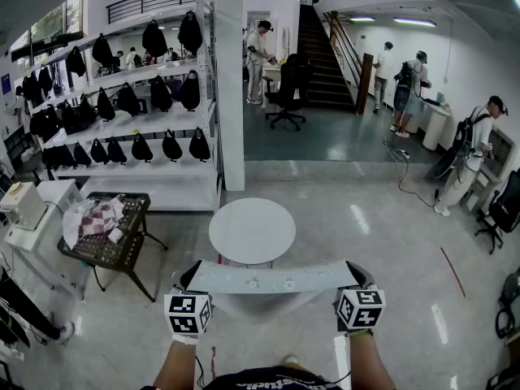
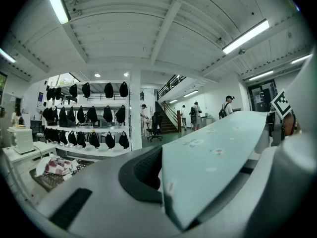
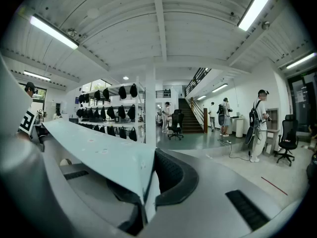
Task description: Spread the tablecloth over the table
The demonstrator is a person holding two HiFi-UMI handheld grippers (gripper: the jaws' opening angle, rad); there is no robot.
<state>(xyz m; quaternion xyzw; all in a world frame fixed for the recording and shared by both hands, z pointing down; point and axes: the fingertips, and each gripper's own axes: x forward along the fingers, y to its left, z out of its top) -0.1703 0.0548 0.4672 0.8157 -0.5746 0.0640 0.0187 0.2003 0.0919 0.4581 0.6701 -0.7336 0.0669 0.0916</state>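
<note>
Near round table (image 1: 252, 230), left claw (image 1: 188, 277) and right claw (image 1: 357, 274) clench tablecloth (image 1: 272, 279) stretched sideways.

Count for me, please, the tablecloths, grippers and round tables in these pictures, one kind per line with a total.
Tablecloth: 1, stretched out flat in the air.
Grippers: 2, left gripper and right gripper, each shut on one end of it.
Round white table: 1, still bare.
Total: 4.
</note>
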